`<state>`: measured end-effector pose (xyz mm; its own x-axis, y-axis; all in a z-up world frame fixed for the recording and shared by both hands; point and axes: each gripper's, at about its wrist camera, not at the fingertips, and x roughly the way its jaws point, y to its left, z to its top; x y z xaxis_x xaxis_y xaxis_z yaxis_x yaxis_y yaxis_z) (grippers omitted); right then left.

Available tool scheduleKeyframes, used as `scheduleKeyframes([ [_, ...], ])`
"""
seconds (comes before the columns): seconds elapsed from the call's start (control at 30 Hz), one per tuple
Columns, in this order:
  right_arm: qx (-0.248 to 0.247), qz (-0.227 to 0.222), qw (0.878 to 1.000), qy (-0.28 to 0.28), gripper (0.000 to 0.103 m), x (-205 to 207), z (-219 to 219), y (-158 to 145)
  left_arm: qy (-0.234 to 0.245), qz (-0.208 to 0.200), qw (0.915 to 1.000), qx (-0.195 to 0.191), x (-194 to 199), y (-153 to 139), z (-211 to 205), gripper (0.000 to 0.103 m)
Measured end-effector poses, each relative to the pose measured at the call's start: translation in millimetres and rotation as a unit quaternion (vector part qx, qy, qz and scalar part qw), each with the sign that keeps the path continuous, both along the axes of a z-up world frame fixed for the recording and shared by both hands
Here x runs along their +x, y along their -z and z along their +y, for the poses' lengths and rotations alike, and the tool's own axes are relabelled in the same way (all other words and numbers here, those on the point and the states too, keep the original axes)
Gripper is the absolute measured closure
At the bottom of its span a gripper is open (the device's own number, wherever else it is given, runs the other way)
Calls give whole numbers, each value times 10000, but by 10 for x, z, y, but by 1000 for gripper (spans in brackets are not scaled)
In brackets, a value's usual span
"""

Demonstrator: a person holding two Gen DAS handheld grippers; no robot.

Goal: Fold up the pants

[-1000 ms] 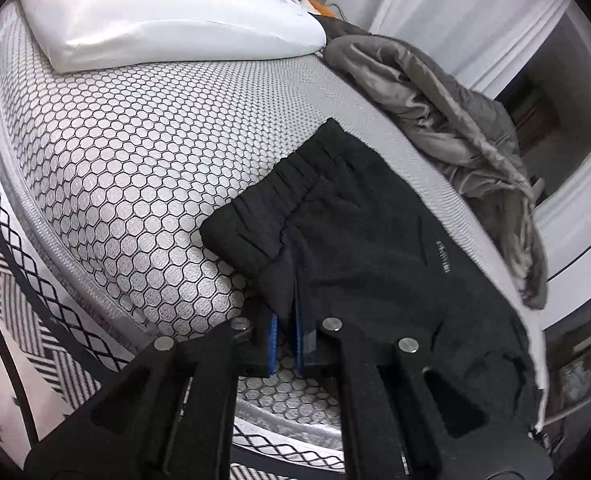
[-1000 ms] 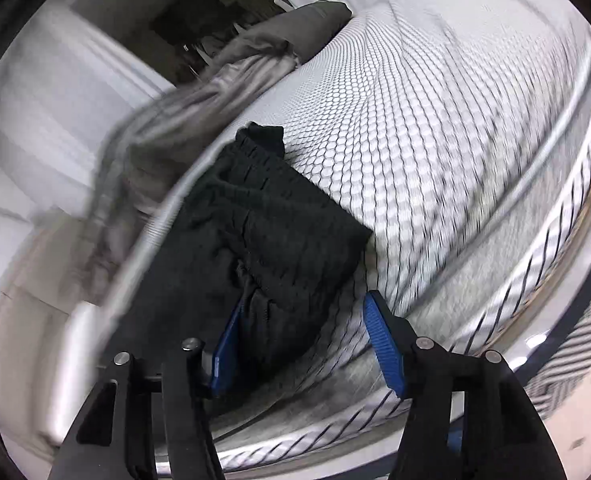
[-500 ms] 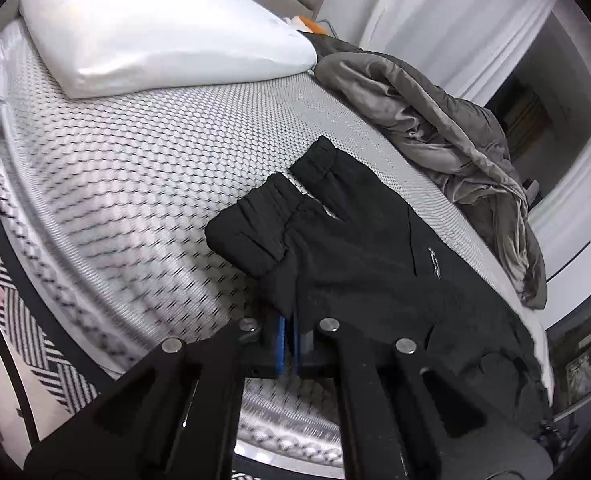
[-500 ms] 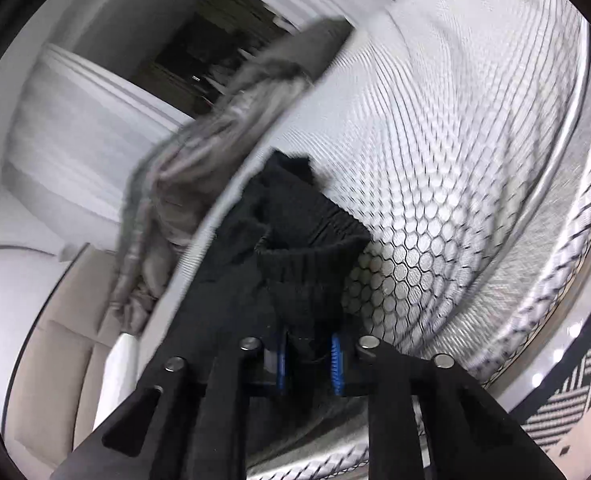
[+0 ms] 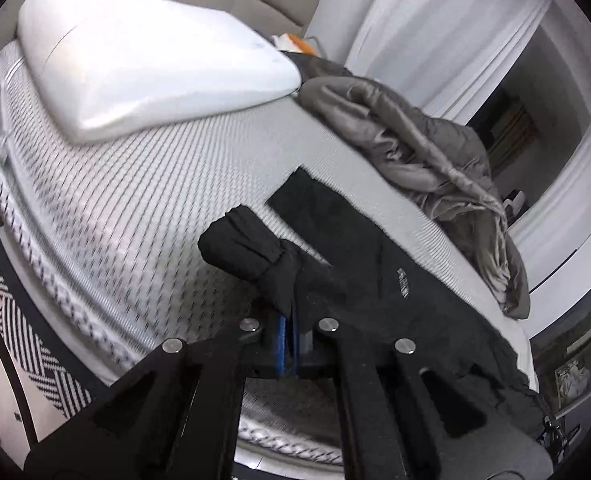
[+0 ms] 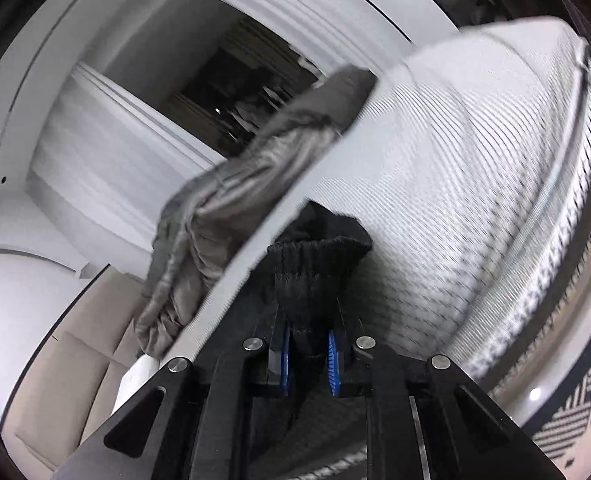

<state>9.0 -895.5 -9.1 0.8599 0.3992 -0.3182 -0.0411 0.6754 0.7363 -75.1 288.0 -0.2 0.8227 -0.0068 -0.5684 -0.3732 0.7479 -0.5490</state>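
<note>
The left gripper (image 5: 288, 338) is pinched nearly closed on a bunched edge of the black fabric pants (image 5: 375, 280); the right gripper (image 6: 310, 354) clamps their ribbed waistband (image 6: 315, 264). The pants rise into both grippers from the white honeycomb-patterned bed (image 5: 155, 208), one leg trailing beside a crumpled grey blanket (image 5: 423, 160).
</note>
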Motion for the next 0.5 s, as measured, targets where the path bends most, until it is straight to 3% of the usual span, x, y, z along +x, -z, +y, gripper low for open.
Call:
scheduleKeyframes([
  [0.17, -265, -178, 9993, 203, 91, 457, 193, -387, 48, -65, 10000, 30, 472, -358, 112, 103],
  [0.33, -672, -130, 9974, 218, 91, 1278, 500, -739, 51, 205, 9994, 265, 1421, -548, 148, 103],
  [0.4, -913, -64, 9956, 222, 91, 1715, 678, -816, 6, 427, 9985, 342, 1955, -522, 158, 102],
  [0.47, -1100, 90, 9937, 173, 90, 2228, 888, -825, -29, 964, 9940, 525, 2490, -398, 193, 100],
  [0.5, -1207, 200, 9924, 140, 81, 2460, 986, -811, -68, 1176, 9913, 590, 2694, -325, 225, 91],
])
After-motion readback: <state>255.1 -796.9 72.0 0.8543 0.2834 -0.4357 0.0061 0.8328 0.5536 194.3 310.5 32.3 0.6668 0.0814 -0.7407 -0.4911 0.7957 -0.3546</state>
